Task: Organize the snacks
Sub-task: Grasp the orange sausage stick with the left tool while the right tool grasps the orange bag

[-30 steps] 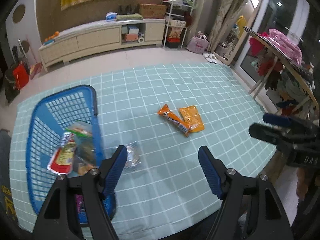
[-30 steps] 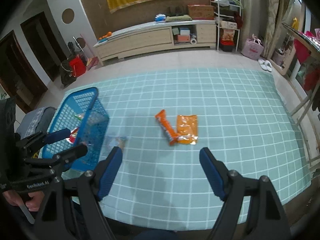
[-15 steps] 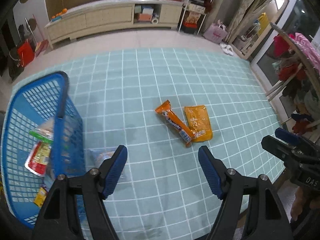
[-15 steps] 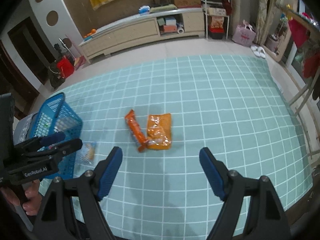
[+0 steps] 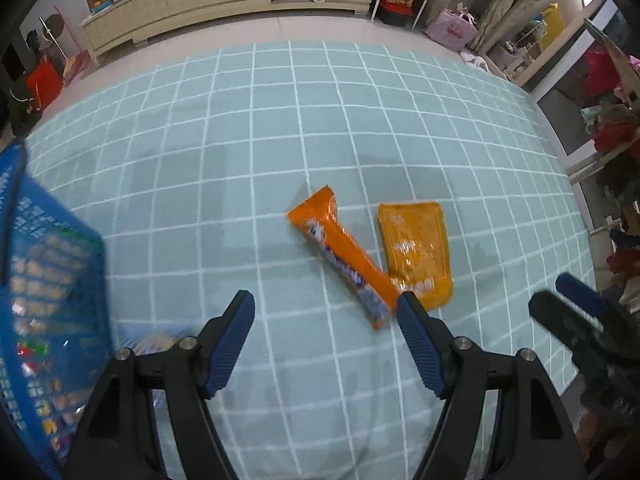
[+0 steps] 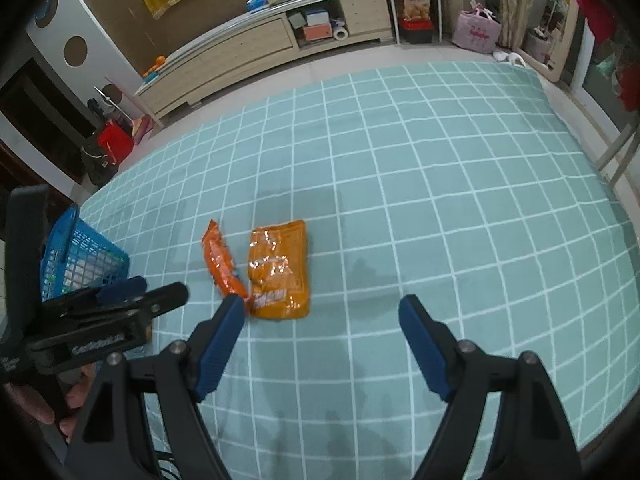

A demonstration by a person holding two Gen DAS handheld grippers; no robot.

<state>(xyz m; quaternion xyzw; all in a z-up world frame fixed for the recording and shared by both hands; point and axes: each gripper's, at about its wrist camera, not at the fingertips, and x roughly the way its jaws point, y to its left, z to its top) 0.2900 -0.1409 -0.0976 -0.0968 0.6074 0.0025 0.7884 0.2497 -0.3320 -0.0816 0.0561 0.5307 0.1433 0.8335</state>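
Two orange snacks lie side by side on the teal checked cloth (image 5: 280, 128): a long orange bar packet (image 5: 340, 250) (image 6: 221, 260) and a flat orange pouch (image 5: 416, 250) (image 6: 279, 270). A clear packet (image 5: 156, 340) lies by the blue basket (image 5: 44, 320) (image 6: 76, 256), which holds several snacks. My left gripper (image 5: 325, 312) is open above the cloth, just short of the bar packet's near end. My right gripper (image 6: 322, 312) is open too, nothing between its fingers, with the pouch just beyond its left finger. Each gripper shows in the other's view.
A long cream sideboard (image 6: 256, 44) stands beyond the cloth on the tiled floor. A white shelf rack (image 6: 416, 4), a pink bag (image 6: 478, 30) and a leaning mirror stand at the right. Clothes hang off the far right (image 5: 608, 92). A red bag (image 6: 116, 142) is at the left.
Both grippers have come down and forward toward the two orange snacks, which now look larger and nearer. The basket has slid to the left edge of both views. Both stay open.
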